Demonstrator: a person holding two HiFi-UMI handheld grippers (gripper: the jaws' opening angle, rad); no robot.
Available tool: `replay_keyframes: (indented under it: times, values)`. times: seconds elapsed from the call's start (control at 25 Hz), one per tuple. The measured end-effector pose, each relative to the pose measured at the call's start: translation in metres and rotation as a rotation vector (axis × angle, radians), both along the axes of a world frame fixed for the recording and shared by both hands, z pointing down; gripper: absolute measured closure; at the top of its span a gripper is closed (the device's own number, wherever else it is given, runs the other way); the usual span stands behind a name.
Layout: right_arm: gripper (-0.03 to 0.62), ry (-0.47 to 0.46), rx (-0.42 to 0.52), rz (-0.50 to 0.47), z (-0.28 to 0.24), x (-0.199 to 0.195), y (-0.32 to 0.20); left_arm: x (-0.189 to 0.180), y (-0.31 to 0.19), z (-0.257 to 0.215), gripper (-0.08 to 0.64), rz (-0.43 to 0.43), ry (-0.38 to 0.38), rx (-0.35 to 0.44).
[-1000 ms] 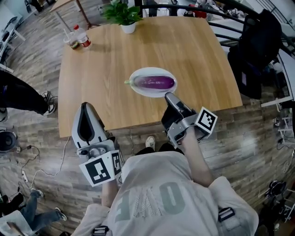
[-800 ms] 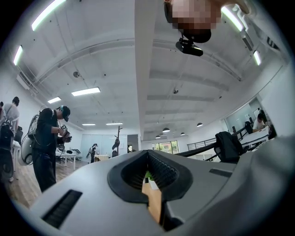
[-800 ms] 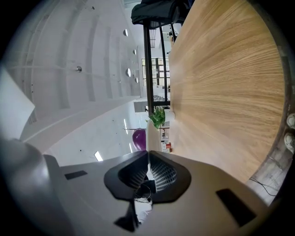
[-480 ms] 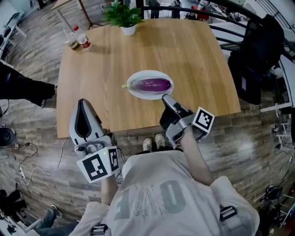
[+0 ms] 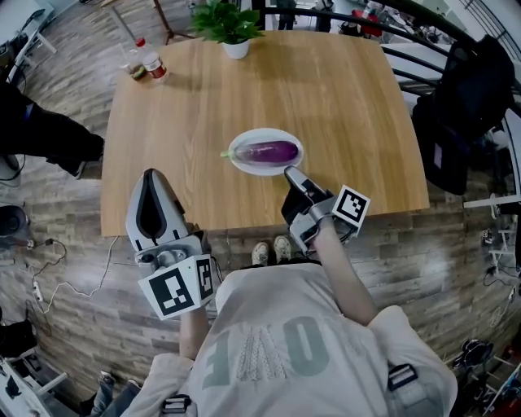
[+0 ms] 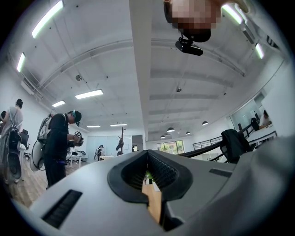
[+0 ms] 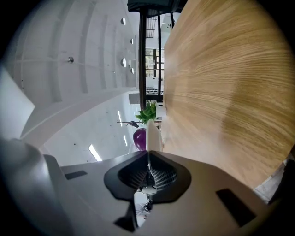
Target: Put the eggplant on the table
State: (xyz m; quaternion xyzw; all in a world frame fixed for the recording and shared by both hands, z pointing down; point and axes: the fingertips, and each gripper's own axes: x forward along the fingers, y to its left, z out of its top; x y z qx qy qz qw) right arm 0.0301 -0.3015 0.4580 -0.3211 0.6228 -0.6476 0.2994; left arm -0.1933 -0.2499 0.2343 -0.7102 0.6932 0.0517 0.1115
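Note:
A purple eggplant (image 5: 268,151) lies on a white oval plate (image 5: 241,164) near the middle of the wooden table (image 5: 342,106). My right gripper (image 5: 288,171) is shut and empty, its tip just off the plate's near right rim, apart from the eggplant. The right gripper view is rolled sideways: the plate's edge (image 7: 152,131) and part of the eggplant (image 7: 139,138) show straight past the shut right gripper (image 7: 148,154). My left gripper (image 5: 150,174) is shut and empty over the table's near left edge. The left gripper (image 6: 148,153) points upward at the ceiling.
A potted plant (image 5: 229,24) and small bottles (image 5: 146,63) stand at the table's far edge. A chair draped with black bags (image 5: 464,98) is at the right. A person's leg (image 5: 45,134) is on the floor at the left; another person (image 6: 57,143) stands farther off.
The head view has shifted a little. Both grippers stay shut in much the same places; the right tip sits slightly nearer the plate's rim. The leg at the left has moved.

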Motion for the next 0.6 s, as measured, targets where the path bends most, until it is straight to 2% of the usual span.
replay_keyframes:
  times: [0.6]
  values:
    - [0.566,0.037,-0.118,-0.012,0.087,0.001,-0.014,0.0,-0.01,0.014,0.551,-0.05,-0.073,-0.069]
